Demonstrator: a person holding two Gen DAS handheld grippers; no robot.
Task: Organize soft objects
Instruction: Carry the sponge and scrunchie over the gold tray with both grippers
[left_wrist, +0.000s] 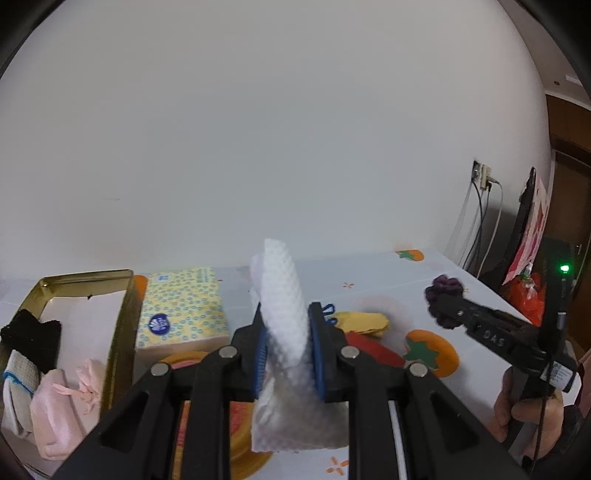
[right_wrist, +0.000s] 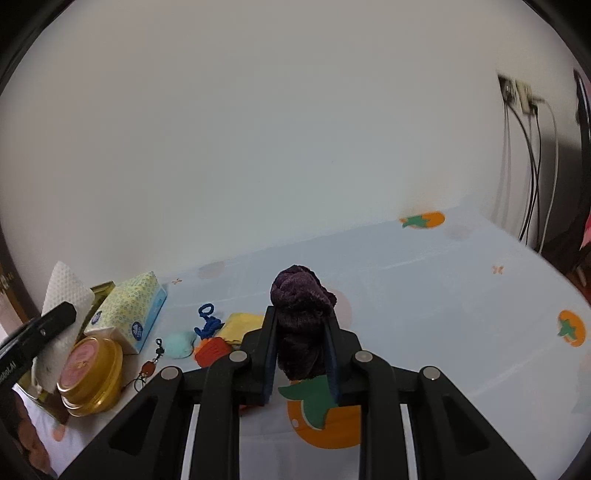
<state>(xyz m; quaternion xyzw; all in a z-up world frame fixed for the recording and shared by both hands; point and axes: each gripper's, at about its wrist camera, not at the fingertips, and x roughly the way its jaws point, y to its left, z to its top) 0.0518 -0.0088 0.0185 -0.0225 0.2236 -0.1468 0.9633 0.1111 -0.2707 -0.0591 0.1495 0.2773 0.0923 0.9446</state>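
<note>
My left gripper (left_wrist: 285, 325) is shut on a folded white dimpled cloth (left_wrist: 284, 295) and holds it above the table; the cloth also shows at the left of the right wrist view (right_wrist: 66, 291). My right gripper (right_wrist: 301, 325) is shut on a dark purple velvet scrunchie (right_wrist: 301, 306), lifted above the table; it shows at the right in the left wrist view (left_wrist: 445, 291). A gold tin (left_wrist: 122, 317) at the left holds a pink pouch (left_wrist: 59, 402), a black cloth (left_wrist: 33, 336) and a beige cloth (left_wrist: 20, 384).
A yellow tissue pack (left_wrist: 181, 310) lies beside the tin. A yellow cloth (right_wrist: 242, 325), a blue cord charm (right_wrist: 208, 325), a teal puff (right_wrist: 179, 343), a red item (right_wrist: 212, 350), a keychain (right_wrist: 147, 369) and a round gold jar (right_wrist: 92, 373) lie on the persimmon-print tablecloth (right_wrist: 443, 295). Wall behind; cables at right.
</note>
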